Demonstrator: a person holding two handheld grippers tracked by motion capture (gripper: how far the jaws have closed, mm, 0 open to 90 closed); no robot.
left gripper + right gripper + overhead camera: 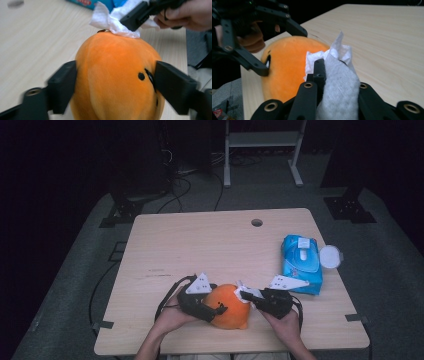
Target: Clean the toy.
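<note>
Left fingers (115,87) clamped around round orange plush toy (115,75), right fingers (337,75) pinching crumpled white wipe (339,82) against it

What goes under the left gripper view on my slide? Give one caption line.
Left hand-held gripper clamps the orange plush toy while the white wipe dabs its top.

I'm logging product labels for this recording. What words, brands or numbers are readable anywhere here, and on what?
None can be read.
Blue wipes pack: printing on its top in the high view, too small to read.
Same pack's edge in the left gripper view: red lettering, cut off and blurred.
Orange plush toy: stitched face marks, no text.
</note>
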